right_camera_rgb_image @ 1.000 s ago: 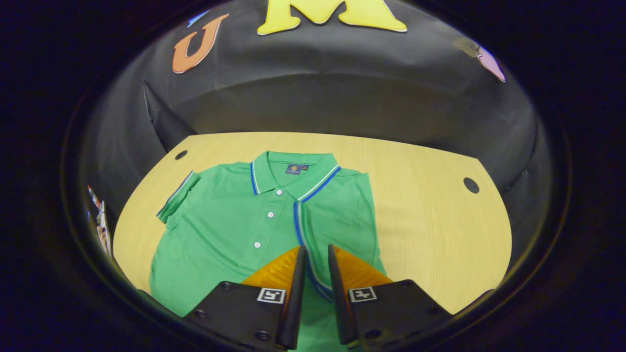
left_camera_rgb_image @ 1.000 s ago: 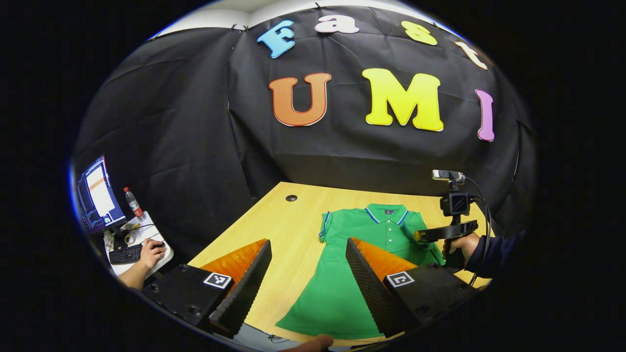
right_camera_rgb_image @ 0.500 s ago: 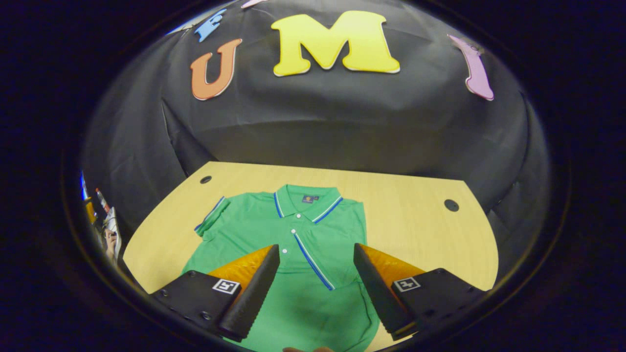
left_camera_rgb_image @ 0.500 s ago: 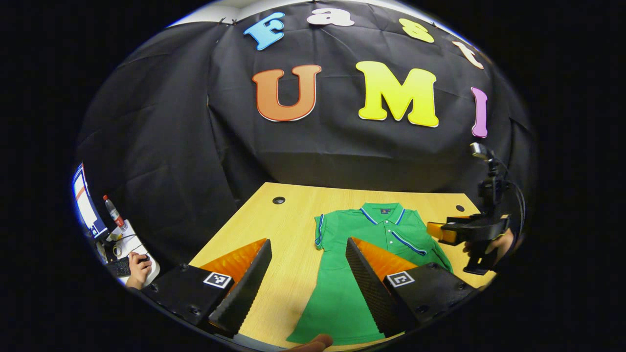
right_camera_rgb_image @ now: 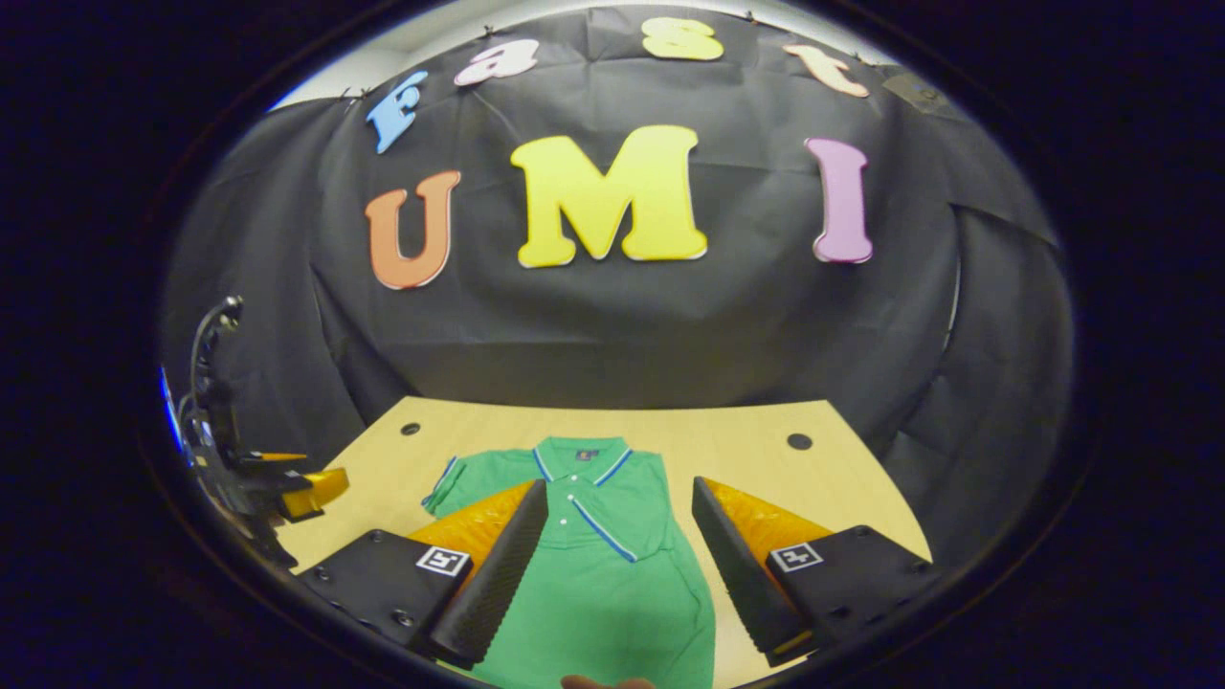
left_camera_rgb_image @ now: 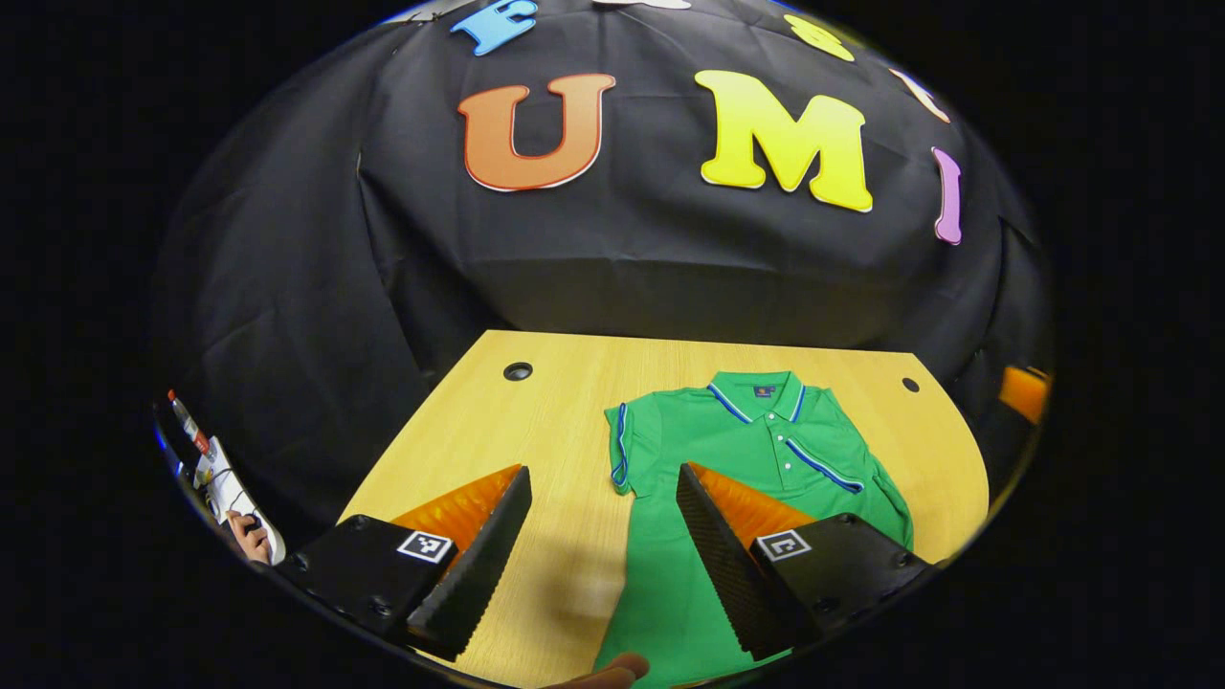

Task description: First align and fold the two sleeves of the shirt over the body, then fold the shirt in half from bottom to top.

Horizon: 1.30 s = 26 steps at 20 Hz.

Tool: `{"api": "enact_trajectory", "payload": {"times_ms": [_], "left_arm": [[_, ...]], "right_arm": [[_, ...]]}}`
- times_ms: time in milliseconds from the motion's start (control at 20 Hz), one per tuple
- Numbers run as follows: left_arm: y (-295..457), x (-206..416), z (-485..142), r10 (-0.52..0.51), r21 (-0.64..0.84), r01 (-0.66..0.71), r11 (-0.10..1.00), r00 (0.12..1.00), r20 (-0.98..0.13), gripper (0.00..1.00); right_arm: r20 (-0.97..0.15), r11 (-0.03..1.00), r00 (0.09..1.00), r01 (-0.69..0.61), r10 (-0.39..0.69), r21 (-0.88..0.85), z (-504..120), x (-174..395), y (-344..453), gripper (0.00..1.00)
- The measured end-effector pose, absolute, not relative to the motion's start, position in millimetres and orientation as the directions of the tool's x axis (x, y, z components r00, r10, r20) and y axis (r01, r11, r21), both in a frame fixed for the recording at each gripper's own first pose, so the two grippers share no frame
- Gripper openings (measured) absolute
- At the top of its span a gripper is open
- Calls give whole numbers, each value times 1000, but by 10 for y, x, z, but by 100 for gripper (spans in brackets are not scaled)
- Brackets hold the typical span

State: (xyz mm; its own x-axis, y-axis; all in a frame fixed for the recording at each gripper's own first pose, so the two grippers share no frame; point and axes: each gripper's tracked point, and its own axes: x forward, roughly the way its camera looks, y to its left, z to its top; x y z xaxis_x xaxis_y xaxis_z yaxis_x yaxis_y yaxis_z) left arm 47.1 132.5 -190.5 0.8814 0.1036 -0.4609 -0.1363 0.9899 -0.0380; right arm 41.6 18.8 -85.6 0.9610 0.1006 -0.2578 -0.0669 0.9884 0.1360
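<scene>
Shirt (left_camera_rgb_image: 756, 478) is found flat on the worktop (left_camera_rgb_image: 536, 431), its right sleeve (left_camera_rgb_image: 828, 466) now folded over the body; a second ago it was pinched. Right tongs (right_camera_rgb_image: 619, 565) are since released, wide and withdrawn. Left tongs (left_camera_rgb_image: 603, 555) hover wide, empty. Left sleeve (left_camera_rgb_image: 627, 450) is judged outstanding.

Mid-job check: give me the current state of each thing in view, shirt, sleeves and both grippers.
Shirt: flat on the table, collar at the far end, not yet folded in half.
Right sleeve: folded over the body.
Left sleeve: still spread out, unfolded.
Left gripper: open, above the table, holding nothing.
Right gripper: open, above the shirt, holding nothing.
</scene>
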Motion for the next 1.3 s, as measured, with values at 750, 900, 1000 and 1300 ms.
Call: {"api": "enact_trajectory", "payload": {"times_ms": [750, 900, 1000, 1300], "left_arm": [[1292, 1626, -3063, 29, -37, -73, 997, 741, -671, 99], [1377, 1848, -3078, 49, -43, -106, 993, 732, -679, 99], [1424, 1952, -3112, 53, -59, -133, 989, 711, -701, 96], [1455, 2048, -3243, 49, -94, -176, 980, 670, -740, 72]], "right_arm": [[-242, 998, 969, 42, -54, -54, -445, -361, -41, 93], [-266, 996, 962, 50, -67, -67, -461, -391, -53, 94], [-280, 996, 957, 63, -80, -70, -503, -400, -59, 94], [-309, 996, 947, 72, -87, -61, -622, -370, -26, 94]]}}
